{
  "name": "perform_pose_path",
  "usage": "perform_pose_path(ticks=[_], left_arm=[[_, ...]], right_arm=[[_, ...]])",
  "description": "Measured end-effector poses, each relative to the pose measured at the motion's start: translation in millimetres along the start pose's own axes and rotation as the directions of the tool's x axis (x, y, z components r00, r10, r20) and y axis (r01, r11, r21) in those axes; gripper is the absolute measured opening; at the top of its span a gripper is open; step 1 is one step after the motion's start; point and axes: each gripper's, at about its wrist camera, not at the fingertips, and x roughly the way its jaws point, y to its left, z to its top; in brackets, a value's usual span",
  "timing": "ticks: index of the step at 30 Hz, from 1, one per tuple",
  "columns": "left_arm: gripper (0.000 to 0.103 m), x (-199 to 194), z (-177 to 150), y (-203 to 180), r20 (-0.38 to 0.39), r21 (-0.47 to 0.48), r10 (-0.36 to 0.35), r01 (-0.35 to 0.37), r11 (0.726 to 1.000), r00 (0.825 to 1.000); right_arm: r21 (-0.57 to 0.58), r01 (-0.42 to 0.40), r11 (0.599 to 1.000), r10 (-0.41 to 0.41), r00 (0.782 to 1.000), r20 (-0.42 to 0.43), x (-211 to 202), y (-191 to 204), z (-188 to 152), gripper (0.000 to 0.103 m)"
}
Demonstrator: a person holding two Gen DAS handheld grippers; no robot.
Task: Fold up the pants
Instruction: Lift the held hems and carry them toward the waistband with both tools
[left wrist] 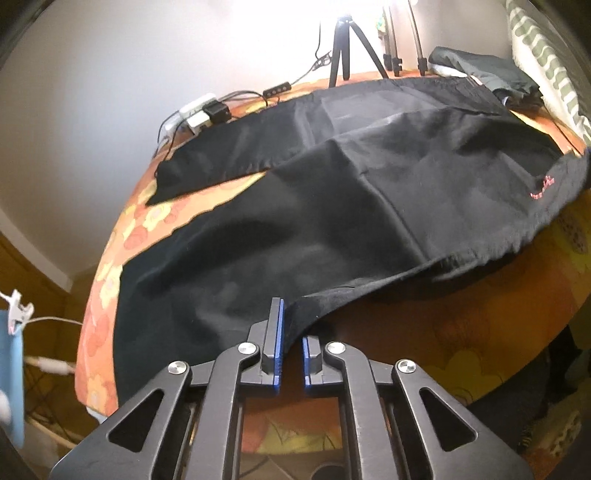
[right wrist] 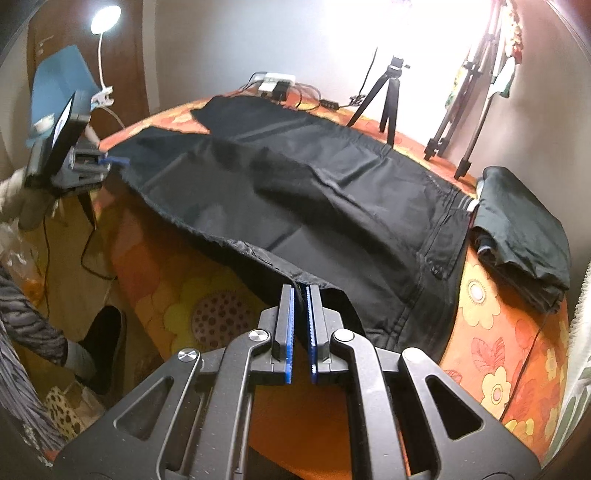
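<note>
One pair of black woven-fabric pants (left wrist: 332, 192) lies spread across a bed covered with an orange sheet printed with yellow flowers (left wrist: 491, 332). Its two legs part at the far left end: the far leg lies flat on the sheet, and the near leg is lifted off it along the near edge of the bed. A small pink embroidered mark shows on the lifted cloth at the right of the left wrist view.

Two grippers are at work. The left gripper with black arms and blue-padded fingers (left wrist: 292, 332) has its jaws nearly together, with the hem edge of the near leg running in between the pads; in the right wrist view the same gripper (right wrist: 110, 160) sits at the far left corner of the cloth, holding it up. The right gripper of the same black-and-blue build (right wrist: 302, 321) is closed to a thin slit, pinching the near edge of the pants closer to the waist end, so the cloth hangs as a raised band between the two grippers.

One folded dark grey garment (right wrist: 524, 229) rests on the sheet just beside the waistband. Three black tripods stand at the far side of the bed: one short one (right wrist: 388, 99) and two taller ones to its right. One white power strip with plugs (right wrist: 277, 83) lies at the far edge. One white clip-on lamp (right wrist: 105, 16) shines at the upper left.
</note>
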Motion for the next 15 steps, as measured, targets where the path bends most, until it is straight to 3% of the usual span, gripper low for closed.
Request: perform_pose_path(ticks=[3, 5, 7, 9, 15], left_arm=[[0.006, -2.3, 6.6, 6.2, 0.021, -0.029, -0.015, 0.015, 0.999, 1.000], [0.006, -6.9, 9.1, 8.4, 0.052, -0.032, -0.006, 0.007, 0.999, 0.999], [0.005, -7.9, 9.6, 12.2, 0.063, -0.050, -0.012, 0.015, 0.999, 0.998], [0.005, -7.4, 11.3, 13.2, 0.066, -0.053, -0.014, 0.018, 0.998, 0.998], [0.005, -10.7, 18.9, 17.4, 0.100, -0.075, -0.019, 0.026, 0.997, 0.995]], right_arm=[[-0.033, 0.006, 0.999, -0.007, 1.000, -0.023, 6.0, 5.5, -5.9, 0.007], [-0.059, 0.024, 0.998, -0.026, 0.999, -0.043, 11.3, 8.0, -10.8, 0.016], [-0.076, 0.045, 0.996, -0.050, 0.997, -0.058, 15.6, 8.7, -16.5, 0.051], [-0.102, 0.083, 0.991, -0.090, 0.994, -0.067, 18.9, 9.4, -23.1, 0.064], [-0.141, 0.109, 0.984, -0.123, 0.987, -0.101, 22.3, 6.0, -40.7, 0.065]])
